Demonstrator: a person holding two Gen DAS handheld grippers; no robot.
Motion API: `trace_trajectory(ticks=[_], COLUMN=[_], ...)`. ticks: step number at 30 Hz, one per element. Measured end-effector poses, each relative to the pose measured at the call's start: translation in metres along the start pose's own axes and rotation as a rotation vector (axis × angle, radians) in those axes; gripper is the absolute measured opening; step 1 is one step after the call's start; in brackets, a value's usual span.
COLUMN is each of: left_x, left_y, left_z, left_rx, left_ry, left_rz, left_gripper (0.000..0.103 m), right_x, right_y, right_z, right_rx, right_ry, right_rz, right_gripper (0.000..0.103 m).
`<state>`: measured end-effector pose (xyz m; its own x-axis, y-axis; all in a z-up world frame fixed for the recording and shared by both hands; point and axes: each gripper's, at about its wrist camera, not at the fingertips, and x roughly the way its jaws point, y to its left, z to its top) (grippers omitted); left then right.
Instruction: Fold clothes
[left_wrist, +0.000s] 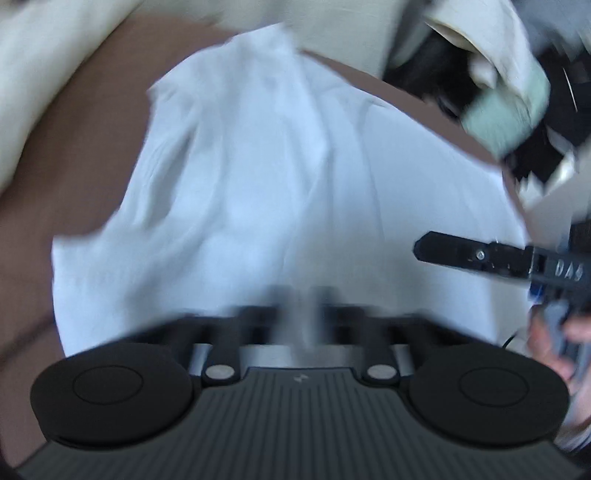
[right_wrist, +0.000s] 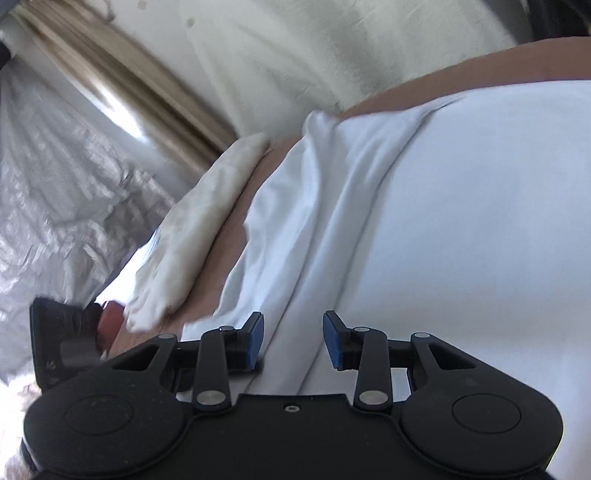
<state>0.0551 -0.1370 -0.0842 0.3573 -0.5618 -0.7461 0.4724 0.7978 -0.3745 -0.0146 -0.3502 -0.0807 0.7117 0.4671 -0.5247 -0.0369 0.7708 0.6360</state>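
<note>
Both claws hover over the white shirt (right_wrist: 443, 221), right claw (right_wrist: 293, 339) parted.

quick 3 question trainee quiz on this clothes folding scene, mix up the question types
1. True or false: the right hand-held gripper is clamped on the white shirt.
2. Multiple choice: the surface under the white shirt is A) brown B) green C) black.
3. Fill in: in the left wrist view, the left hand-held gripper is too ____ to tell whether it is open or shut.

Key
1. False: its blue pads stand apart, with nothing between them.
2. A: the brown surface shows around the shirt's edges.
3. blurred
</note>
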Motion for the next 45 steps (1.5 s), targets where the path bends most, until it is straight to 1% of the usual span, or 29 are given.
trace_trajectory(ticks=[2, 4, 5, 7, 8, 10, 11, 12, 13, 14, 16, 18, 21, 23, 26, 27, 28, 29, 31, 33, 35, 37, 39, 40, 41, 42, 43, 44, 45], left_x=[-0.009, -0.018, -0.024, -0.041, -0.044, -0.039, -0.032, -0.026, -0.026, -0.031, -0.048, -0.063, -0.069, -0.061, -0.05, -0.046, -0.04, -0.029, -0.001, 0.032, 0.062, 0.088, 0.11, 0.118, 0.125, 0.13, 0.136, 0.139, 0.14], left_y=[-0.012, -0.025, -0.028, -0.022, -0.013, 0.01, 0.025, 0.041, 0.053, 0.059, 0.058, 0.049, 0.036, 0.035, 0.043, 0.046, 0.048, 0.05, 0.053, 0.054, 0.05, 0.038, 0.032, 0.032, 0.034, 0.037, 0.038, 0.038, 0.035], left_z=[-0.001, -0.003, -0.004, -0.007, -0.009, -0.014, -0.017, -0.018, -0.017, -0.012, 0.0, 0.012, 0.029, 0.048, 0.083, 0.096, 0.109, 0.123, 0.151, 0.172, 0.186, 0.196, 0.202, 0.204, 0.208, 0.211, 0.216, 0.22, 0.225], left_rx=[0.073, 0.146, 0.166, 0.147, 0.09, -0.064, -0.147, -0.223, -0.278, -0.293, -0.257, -0.188, -0.085, -0.046, -0.04, -0.038, -0.035, -0.032, -0.027, -0.012, 0.035, 0.121, 0.171, 0.18, 0.174, 0.166, 0.161, 0.158, 0.156], left_ry=[-0.043, -0.085, -0.107, -0.139, -0.116, -0.02, 0.046, 0.089, 0.09, 0.067, -0.001, -0.078, -0.172, -0.2, -0.22, -0.232, -0.245, -0.251, -0.243, -0.206, -0.164, -0.12, -0.096, -0.092, -0.089, -0.084, -0.077, -0.082, -0.11], left_rz=[0.035, 0.07, 0.093, 0.141, 0.134, 0.102, 0.067, 0.026, -0.006, -0.023, -0.045, -0.069, -0.048, -0.04, -0.059, -0.072, -0.083, -0.082, -0.069, -0.064, -0.049, 0.025, 0.065, 0.06, 0.018, -0.042, -0.093, -0.105, -0.081], left_gripper=[0.003, 0.003, 0.003, 0.004, 0.004, 0.004, 0.004, 0.004, 0.004, 0.004, 0.005, 0.006, 0.019, 0.026, 0.032, 0.036, 0.044, 0.045, 0.045, 0.045, 0.045, 0.046, 0.048, 0.05, 0.047, 0.041, 0.001, 0.002, 0.002], right_x=[0.002, 0.002, 0.003, 0.003, 0.003, 0.003, 0.002, 0.001, 0.001, 0.0, -0.003, -0.005, -0.003, 0.001, 0.016, 0.024, 0.032, 0.041, 0.056, 0.07, 0.081, 0.092, 0.1, 0.103, 0.106, 0.107, 0.104, 0.1, 0.097], right_y=[0.01, 0.016, 0.018, 0.022, 0.025, 0.028, 0.029, 0.028, 0.027, 0.024, 0.019, 0.014, 0.004, -0.006, -0.025, -0.032, -0.039, -0.046, -0.061, -0.076, -0.088, -0.094, -0.095, -0.095, -0.093, -0.09, -0.088, -0.088, -0.088], right_z=[-0.007, -0.013, -0.015, -0.017, -0.017, -0.017, -0.016, -0.016, -0.015, -0.013, -0.009, 0.003, 0.032, 0.054, 0.085, 0.094, 0.102, 0.11, 0.12, 0.127, 0.132, 0.138, 0.145, 0.148, 0.152, 0.159, 0.166, 0.175, 0.184], right_rx=[-0.064, -0.082, -0.084, -0.118, -0.136, -0.178, -0.19, -0.19, -0.19, -0.18, -0.157, -0.142, -0.092, -0.031, 0.07, 0.088, 0.106, 0.123, 0.154, 0.182, 0.196, 0.166, 0.115, 0.09, 0.051, -0.001, -0.041, -0.05, -0.059], right_ry=[-0.003, 0.003, 0.006, 0.013, 0.017, 0.024, 0.024, 0.023, 0.022, 0.018, 0.007, -0.014, -0.054, -0.078, -0.101, -0.092, -0.082, -0.073, -0.074, -0.083, -0.106, -0.112, -0.123, -0.125, -0.125, -0.133, -0.166, -0.208, -0.25], right_rz=[0.008, 0.006, 0.0, -0.028, -0.042, -0.095, -0.121, -0.147, -0.172, -0.176, -0.169, -0.149, -0.132, -0.104, -0.096, -0.098, -0.1, -0.102, -0.142, -0.172, -0.154, -0.141, -0.128, -0.119, -0.11, -0.119, -0.12, -0.135, -0.152], right_gripper=[0.044, 0.048, 0.048, 0.048, 0.048, 0.048, 0.048, 0.048, 0.048, 0.048, 0.048, 0.048, 0.048, 0.048, 0.048, 0.048, 0.048, 0.048, 0.049, 0.049, 0.049, 0.049, 0.049, 0.041, 0.013, 0.011, 0.009, 0.007, 0.006])
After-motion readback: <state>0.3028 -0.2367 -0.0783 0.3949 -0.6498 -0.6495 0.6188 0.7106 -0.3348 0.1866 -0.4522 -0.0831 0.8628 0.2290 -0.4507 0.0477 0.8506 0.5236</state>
